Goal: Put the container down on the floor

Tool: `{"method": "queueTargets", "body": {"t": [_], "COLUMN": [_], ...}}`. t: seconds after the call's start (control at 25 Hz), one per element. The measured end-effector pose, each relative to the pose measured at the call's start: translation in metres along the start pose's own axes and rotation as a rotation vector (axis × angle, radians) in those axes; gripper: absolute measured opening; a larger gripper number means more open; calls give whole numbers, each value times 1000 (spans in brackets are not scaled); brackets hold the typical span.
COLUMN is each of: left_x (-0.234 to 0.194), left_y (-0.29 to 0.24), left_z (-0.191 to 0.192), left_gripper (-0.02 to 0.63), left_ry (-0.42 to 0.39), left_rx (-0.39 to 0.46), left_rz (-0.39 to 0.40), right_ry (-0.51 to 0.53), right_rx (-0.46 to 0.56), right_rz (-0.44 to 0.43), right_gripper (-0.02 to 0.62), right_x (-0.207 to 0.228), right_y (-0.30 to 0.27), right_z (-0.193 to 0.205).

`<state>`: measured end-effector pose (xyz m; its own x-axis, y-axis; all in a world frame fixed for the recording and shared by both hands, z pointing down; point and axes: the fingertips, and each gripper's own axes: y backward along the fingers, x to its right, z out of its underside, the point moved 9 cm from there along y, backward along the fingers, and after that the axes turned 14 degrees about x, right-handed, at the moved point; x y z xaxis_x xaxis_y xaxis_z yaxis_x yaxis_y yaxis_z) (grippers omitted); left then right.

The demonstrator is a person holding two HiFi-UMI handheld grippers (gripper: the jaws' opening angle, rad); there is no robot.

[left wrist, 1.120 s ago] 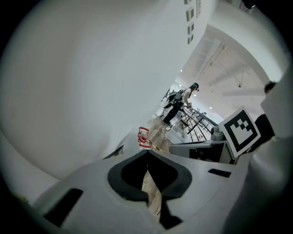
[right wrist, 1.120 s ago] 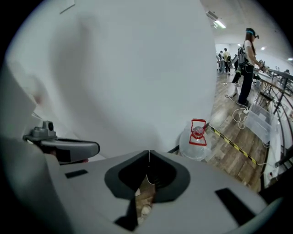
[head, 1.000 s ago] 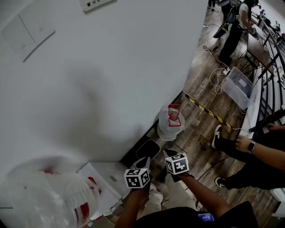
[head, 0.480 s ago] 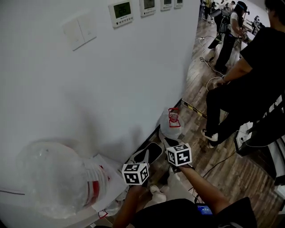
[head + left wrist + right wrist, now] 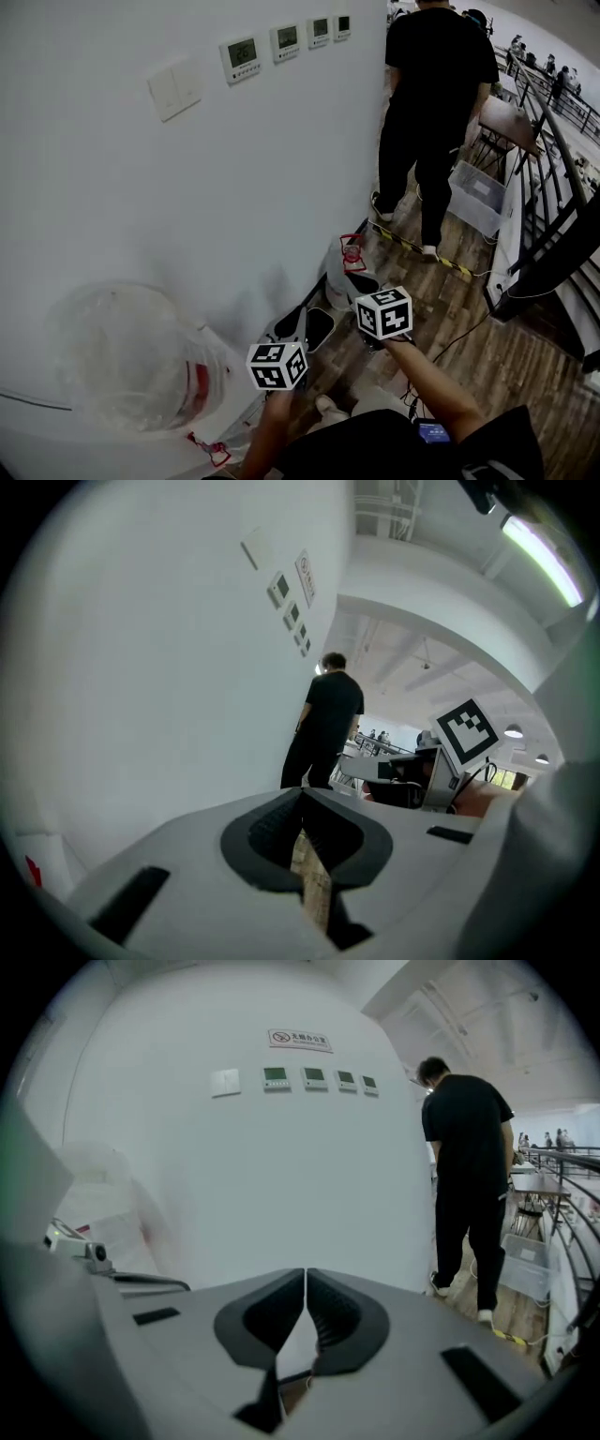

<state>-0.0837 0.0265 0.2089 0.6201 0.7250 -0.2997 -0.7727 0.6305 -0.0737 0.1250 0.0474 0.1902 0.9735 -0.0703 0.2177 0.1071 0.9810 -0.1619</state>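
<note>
Already on the wooden floor (image 5: 487, 366), the water jug (image 5: 349, 274) stands against the foot of the wall, apparently upright. Left gripper (image 5: 302, 803) and right gripper (image 5: 306, 1283): jaws pressed together, nothing between them, both raised clear of the jug. Hazard: a person in black (image 5: 436, 103) stands near; a passing foot could tip so tall a jug, or a gripper lowered carelessly could knock it. Appearance: clear plastic, rounded shoulders, red collar and handle at the neck.
</note>
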Motion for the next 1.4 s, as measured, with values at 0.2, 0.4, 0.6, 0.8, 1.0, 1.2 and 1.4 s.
{"method": "queueTargets", "body": {"t": [0.2, 0.4, 0.6, 0.8, 1.0, 1.2, 1.4], "left_x": [26, 61, 101, 145, 179, 204, 219], "left_y": [8, 18, 34, 49, 63, 79, 90], "left_z": [-15, -22, -27, -21, -20, -21, -28], "left_gripper": [17, 17, 17, 17, 17, 17, 17], "left_ry": [-38, -45, -53, -73, -84, -106, -138], "left_rx": [48, 82, 103, 116, 154, 177, 203], "left_rz": [10, 8, -1, 2, -11, -21, -29], "right_ry": [13, 28, 29, 41, 20, 20, 17], "right_rx": [37, 62, 84, 113, 179, 215, 254], "right_rz": [-32, -65, -104, -143, -191, -197, -214], "right_gripper": [34, 34, 34, 34, 34, 34, 32], "right_x": [-5, -4, 0, 8, 12, 13, 10], "right_y": [29, 65, 110, 152, 186, 208, 221], "right_z": [-12, -26, -38, -42, -50, -55, -63]}}
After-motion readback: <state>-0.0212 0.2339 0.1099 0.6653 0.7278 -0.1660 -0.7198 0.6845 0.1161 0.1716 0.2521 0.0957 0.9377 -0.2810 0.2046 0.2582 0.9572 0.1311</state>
